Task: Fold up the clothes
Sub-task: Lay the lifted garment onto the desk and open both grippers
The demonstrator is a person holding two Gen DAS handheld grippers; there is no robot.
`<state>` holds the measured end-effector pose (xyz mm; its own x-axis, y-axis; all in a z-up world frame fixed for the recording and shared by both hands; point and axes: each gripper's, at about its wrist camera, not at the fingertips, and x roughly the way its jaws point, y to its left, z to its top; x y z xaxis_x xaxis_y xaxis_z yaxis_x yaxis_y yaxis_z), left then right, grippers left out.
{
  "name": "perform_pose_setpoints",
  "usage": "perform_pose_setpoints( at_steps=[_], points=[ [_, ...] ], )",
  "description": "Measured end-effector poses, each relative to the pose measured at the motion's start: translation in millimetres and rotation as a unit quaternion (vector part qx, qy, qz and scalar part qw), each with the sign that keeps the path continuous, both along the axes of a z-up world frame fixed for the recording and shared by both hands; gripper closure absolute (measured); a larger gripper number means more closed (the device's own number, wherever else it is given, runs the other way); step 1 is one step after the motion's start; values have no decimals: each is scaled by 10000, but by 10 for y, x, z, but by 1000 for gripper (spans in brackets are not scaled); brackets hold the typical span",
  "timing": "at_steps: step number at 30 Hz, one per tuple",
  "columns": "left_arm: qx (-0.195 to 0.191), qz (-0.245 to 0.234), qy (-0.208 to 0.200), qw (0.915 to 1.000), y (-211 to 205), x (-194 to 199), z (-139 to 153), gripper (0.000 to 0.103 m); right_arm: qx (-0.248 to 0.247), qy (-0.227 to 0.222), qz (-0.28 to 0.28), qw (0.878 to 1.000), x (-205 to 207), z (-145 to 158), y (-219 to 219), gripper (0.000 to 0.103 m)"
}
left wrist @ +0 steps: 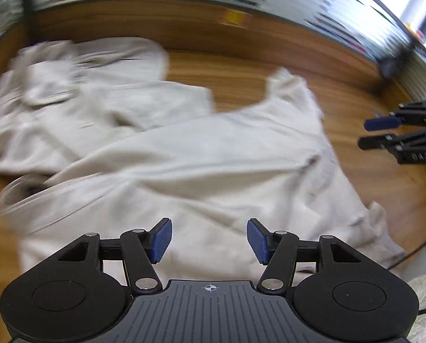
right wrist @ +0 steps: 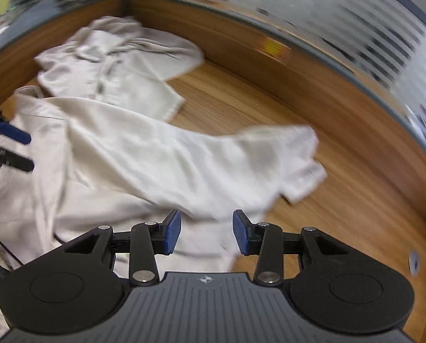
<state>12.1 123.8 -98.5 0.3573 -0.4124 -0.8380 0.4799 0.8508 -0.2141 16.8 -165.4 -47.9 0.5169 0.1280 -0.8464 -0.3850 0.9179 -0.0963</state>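
Left wrist view: left gripper [left wrist: 209, 238] is held over the near hem area of a pale cream garment [left wrist: 201, 154], fingers [left wrist: 162, 240] parted, nothing between them, no cloth pinched. Right gripper [right wrist: 207, 235] is seen the same way in the right wrist view: fingers apart and empty, over the near edge of the same garment [right wrist: 161, 157], beside the short sleeve [right wrist: 295, 154] that is thrown out toward the right side of the wooden bench [right wrist: 341, 200]. The garment is laid across the middle of the bench, loosely spread and wrinkled, not yet squared. A second pale piece of clothing [left wrist: 78, 91] is bunched toward the far left corner, its near edge apparently overlapped by the first one. Step judged: between grasps, with the spread garment let go and a fold not visibly begun. Next move is likely to call for both sets of fingers to be lowered onto an edge or sleeve, closed on a single layer, and the cloth carried over evenly. Both views are heavily motion-blurred, so seams, collar and layer count cannot be resolved. The garment's near edge is hidden under the gripper bodies, and whether the two garments actually touch cannot be told for certain. Beyond the far edge only smeared striped glazing is made out.
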Motion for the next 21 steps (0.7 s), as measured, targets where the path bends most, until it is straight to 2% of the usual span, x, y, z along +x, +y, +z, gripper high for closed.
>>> perform_pose_setpoints(
  at_steps=[7, 11, 15, 16, 17, 19, 21],
  points=[
    [303, -981, 248, 9944, -652, 57, -308, 40, -47, 81, -637, 9979, -81, -131, -304, 58],
    [744, -1262, 379, 9885, -886, 99, -499, 38, 17, 155, -876, 9960, -97, -185, -386, 58],
    [924, -1374, 305, 9857, -965, 156, -593, 41, 103, 226, -1028, 9944, -71, -238, -427, 57],
    [942, -1368, 247, 9858, -966, 169, -580, 53, 115, 242, -1051, 9941, -58, -250, -428, 57],
    [960, -1362, 189, 9858, -967, 182, -568, 72, 121, 259, -1050, 9941, -39, -262, -422, 57],
    [838, -1230, 128, 9888, -913, 238, -509, 91, 133, 292, -1049, 9940, -1, -287, -409, 57],
    [640, -972, -3, 9932, -817, 323, -393, 94, 131, 309, -1036, 9941, 39, -301, -391, 57]
  ],
)
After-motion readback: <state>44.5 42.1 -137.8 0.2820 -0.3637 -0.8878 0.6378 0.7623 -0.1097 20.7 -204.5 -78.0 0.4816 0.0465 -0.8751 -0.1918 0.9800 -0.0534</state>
